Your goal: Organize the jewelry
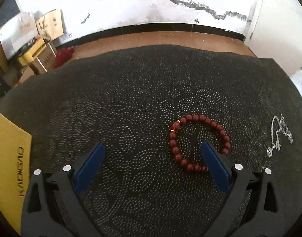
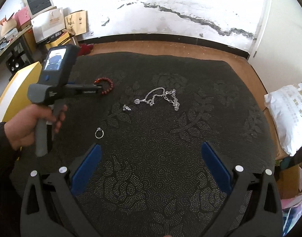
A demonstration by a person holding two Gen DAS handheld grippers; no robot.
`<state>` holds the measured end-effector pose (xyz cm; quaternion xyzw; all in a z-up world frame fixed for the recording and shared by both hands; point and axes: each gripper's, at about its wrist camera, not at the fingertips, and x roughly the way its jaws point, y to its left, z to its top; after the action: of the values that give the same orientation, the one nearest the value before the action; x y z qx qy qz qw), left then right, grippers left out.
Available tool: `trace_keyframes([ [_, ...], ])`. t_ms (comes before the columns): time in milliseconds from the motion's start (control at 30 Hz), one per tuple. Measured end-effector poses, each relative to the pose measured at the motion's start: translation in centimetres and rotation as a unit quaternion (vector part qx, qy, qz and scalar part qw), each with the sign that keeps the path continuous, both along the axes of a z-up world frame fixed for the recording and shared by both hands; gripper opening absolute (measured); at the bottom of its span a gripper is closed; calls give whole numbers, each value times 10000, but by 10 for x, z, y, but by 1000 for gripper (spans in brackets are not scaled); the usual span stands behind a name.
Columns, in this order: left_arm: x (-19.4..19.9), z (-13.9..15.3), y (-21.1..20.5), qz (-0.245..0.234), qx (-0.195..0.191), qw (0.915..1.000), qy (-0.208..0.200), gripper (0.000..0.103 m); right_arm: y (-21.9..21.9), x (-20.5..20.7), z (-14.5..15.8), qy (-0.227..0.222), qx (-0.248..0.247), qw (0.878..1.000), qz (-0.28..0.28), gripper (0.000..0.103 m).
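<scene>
Reading "KADIGAO": yellow box point(image 1: 10, 158) beside left gripper point(image 1: 151, 150)

A dark red beaded bracelet point(image 1: 198, 142) lay flat in an open loop toward the left edge of the black mat point(image 2: 170, 158). A tangled silver chain necklace point(image 2: 160, 97) lay mid-mat; a small silver ring point(image 2: 99, 133) lay nearer the front.

On the mat point(image 2: 170, 158): bead bracelet point(image 2: 109, 85) at ten o'clock, chains point(image 2: 160, 96) at twelve, ring point(image 2: 99, 134) nearest, small pendant point(image 2: 126, 108) between ring and chains.
</scene>
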<state>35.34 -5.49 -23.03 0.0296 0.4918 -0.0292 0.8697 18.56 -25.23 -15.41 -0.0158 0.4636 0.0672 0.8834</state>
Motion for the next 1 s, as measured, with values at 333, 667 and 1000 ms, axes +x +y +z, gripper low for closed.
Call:
trace_keyframes([
  [333, -10, 4, -15, -99, 74, 9997, -214, 68, -4, 1, 1, -59, 116, 9999, -110, 98],
  [667, -20, 12, -24, -181, -26, 9998, -91, 7, -8, 5, 2, -145, 54, 9996, -254, 98],
  [1000, -68, 76, -5, -243, -2, 9992, -321, 7, -7, 13, -7, 52, 168, 9997, -194, 98],
])
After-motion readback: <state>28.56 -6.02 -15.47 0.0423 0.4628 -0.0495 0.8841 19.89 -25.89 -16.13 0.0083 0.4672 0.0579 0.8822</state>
